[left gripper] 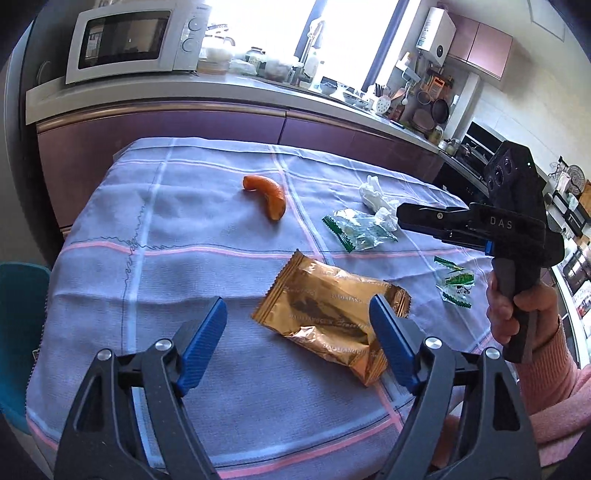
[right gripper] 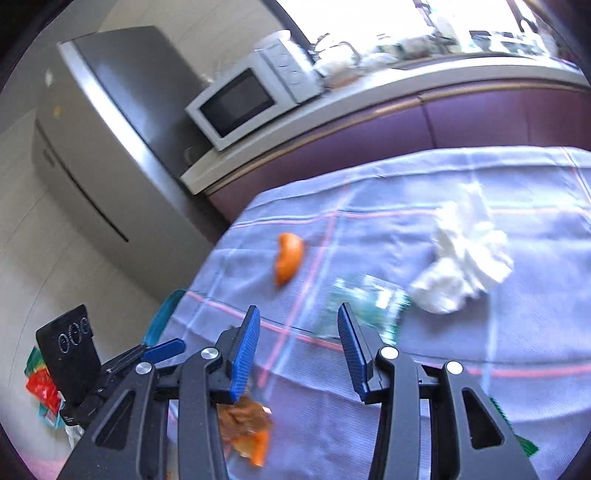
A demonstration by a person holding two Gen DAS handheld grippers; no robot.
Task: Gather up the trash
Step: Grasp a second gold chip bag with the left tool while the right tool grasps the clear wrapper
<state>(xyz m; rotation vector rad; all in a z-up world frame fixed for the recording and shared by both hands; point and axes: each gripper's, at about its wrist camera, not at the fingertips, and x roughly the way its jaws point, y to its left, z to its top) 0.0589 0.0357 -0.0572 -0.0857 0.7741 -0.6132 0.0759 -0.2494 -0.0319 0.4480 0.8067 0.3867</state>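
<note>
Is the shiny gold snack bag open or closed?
Open. The gold bag has one end torn and gaping, and it lies crumpled flat on the tablecloth.

A home kitchen: microwave (left gripper: 136,37) on a counter (left gripper: 236,86), fridge (right gripper: 110,147), pans (left gripper: 434,110) hung by the window (left gripper: 332,33)

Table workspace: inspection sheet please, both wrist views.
Surface: table under a lilac checked cloth, flat.
Job's things: gold wrapper, orange peel, crumpled tissue, clear green-edged wrapper, small green wrapper, all lying loose on the cloth.
Clutter: bright packets on the floor.
Grippers: left tool open, gold wrapper partly between its fingers, untouched; right tool open, empty, over the clear wrapper.
Cables: nothing seen.
Surroundings: microwave on a crowded kitchen counter, fridge, teal chair.
</note>
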